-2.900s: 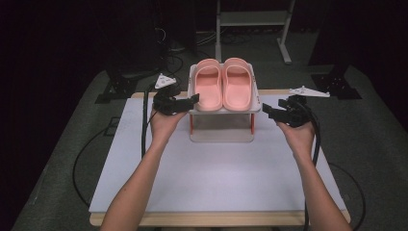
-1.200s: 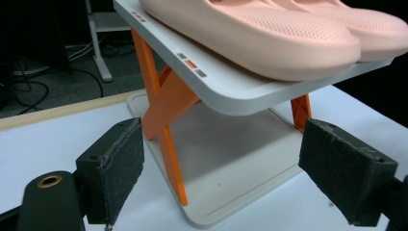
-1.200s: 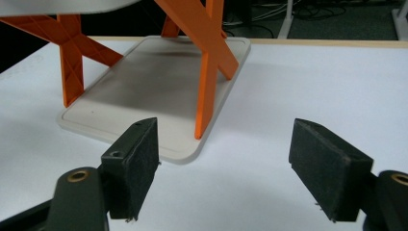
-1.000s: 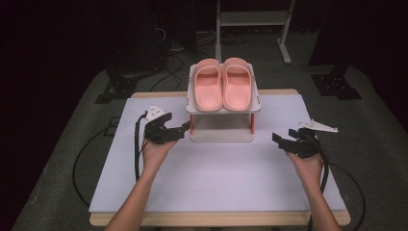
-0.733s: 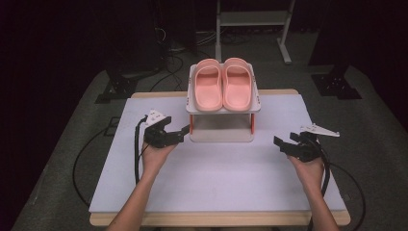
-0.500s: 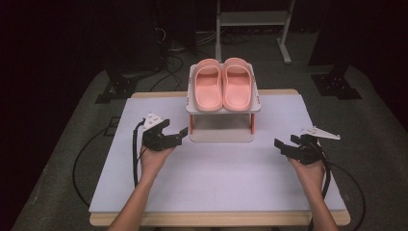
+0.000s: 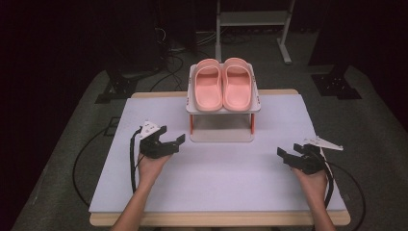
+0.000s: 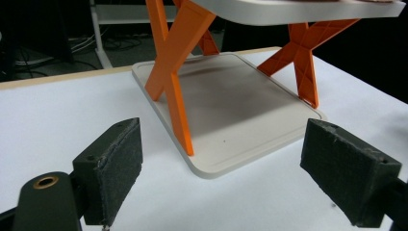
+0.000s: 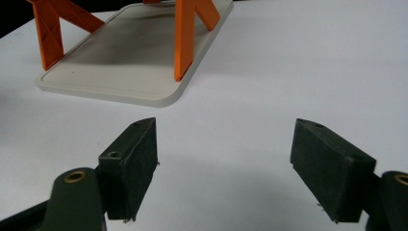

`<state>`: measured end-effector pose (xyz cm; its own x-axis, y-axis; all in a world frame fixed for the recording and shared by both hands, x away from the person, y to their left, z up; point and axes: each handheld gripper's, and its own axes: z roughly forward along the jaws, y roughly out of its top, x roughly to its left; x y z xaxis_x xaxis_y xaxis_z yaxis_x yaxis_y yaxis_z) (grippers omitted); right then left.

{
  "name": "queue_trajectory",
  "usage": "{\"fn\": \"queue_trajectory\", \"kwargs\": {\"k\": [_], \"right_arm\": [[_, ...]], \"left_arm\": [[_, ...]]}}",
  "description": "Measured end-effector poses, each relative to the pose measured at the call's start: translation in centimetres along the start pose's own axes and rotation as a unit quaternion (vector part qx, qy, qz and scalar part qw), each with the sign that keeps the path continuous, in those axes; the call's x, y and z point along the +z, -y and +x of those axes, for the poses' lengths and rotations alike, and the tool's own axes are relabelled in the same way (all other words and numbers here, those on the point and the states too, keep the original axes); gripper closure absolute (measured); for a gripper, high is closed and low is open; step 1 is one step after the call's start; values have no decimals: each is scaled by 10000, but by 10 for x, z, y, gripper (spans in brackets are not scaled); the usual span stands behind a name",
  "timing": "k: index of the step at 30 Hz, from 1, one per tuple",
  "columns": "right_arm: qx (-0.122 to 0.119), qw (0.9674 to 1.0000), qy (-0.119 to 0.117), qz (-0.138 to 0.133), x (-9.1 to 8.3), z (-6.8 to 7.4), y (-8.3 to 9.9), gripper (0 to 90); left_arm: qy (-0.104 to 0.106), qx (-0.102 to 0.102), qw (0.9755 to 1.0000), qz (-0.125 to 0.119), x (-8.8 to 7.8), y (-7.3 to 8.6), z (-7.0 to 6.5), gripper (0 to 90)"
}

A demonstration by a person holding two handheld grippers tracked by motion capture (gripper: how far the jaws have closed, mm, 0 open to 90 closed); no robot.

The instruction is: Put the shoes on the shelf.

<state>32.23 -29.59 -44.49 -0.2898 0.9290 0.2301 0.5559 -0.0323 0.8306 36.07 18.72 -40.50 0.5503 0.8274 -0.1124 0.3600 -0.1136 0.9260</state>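
A pair of pink slippers lies side by side on the top shelf of a small white rack with orange X-shaped legs. My left gripper rests low on the white mat to the left of the rack, open and holding nothing. Its jaws face the rack's base plate. My right gripper is open too, near the mat's right edge, well to the right of the rack. In the right gripper view the base plate lies ahead at upper left.
The rack stands on a white mat over a wooden table. Black cables trail from both grippers. Behind the table stand a metal frame and dark stands on grey carpet.
Both hands have drawn back from the rack's sides toward the near part of the mat, moving outward. Their jaws stay open. The rack and slippers have not moved.
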Motion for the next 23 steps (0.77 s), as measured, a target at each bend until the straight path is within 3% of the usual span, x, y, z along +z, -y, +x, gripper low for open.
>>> {"fn": "queue_trajectory", "kwargs": {"k": [16, 21, 23], "right_arm": [[-24, 10000, -35, -85, -14, 1, 26, 216], [25, 9996, -169, -205, -23, 6, 40, 216], [-73, 9997, -169, -187, -24, 8, 44, 213]], "left_arm": [[-27, -35, 9999, 103, -14, 36, 1, 120], [-200, 98, 9995, 245, -21, 54, -2, 104], [-160, 41, 9995, 253, -23, 58, 0, 104]]}}
